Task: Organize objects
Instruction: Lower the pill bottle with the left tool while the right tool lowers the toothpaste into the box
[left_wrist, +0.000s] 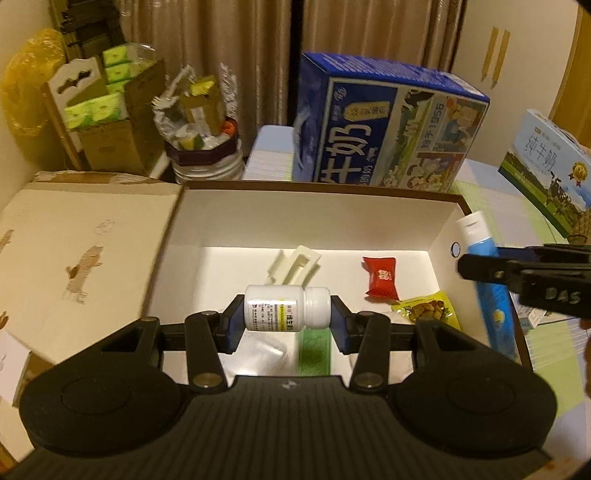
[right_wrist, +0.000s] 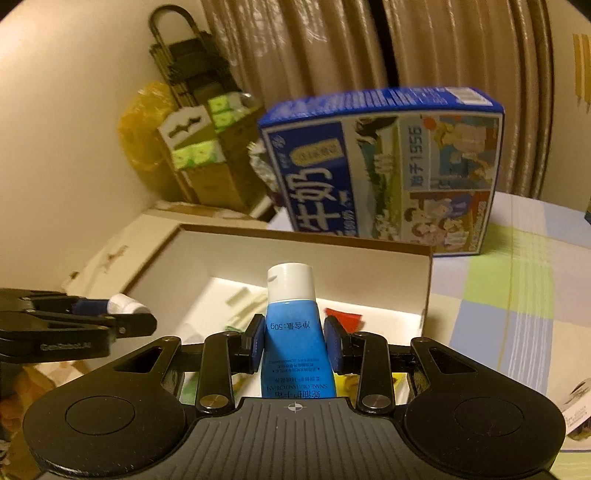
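My left gripper (left_wrist: 287, 312) is shut on a white pill bottle (left_wrist: 287, 308), held sideways over the open white box (left_wrist: 317, 218). My right gripper (right_wrist: 293, 339) is shut on a blue hand-cream tube (right_wrist: 293, 332) with a white cap, pointing up above the box (right_wrist: 303, 254). The tube (left_wrist: 487, 291) and right gripper (left_wrist: 480, 264) also show at the box's right wall in the left wrist view. On the box floor lie a cream plastic piece (left_wrist: 295, 264), a red candy packet (left_wrist: 380, 277), a yellow snack packet (left_wrist: 424, 306) and a green packet (left_wrist: 314, 350).
The box lid (left_wrist: 81, 258) lies open to the left. A blue milk carton box (left_wrist: 388, 125) stands behind the white box, a second milk box (left_wrist: 550, 166) at far right. Cardboard boxes of green tissue packs (left_wrist: 99, 107) and a full waste bin (left_wrist: 203, 140) stand by the curtain.
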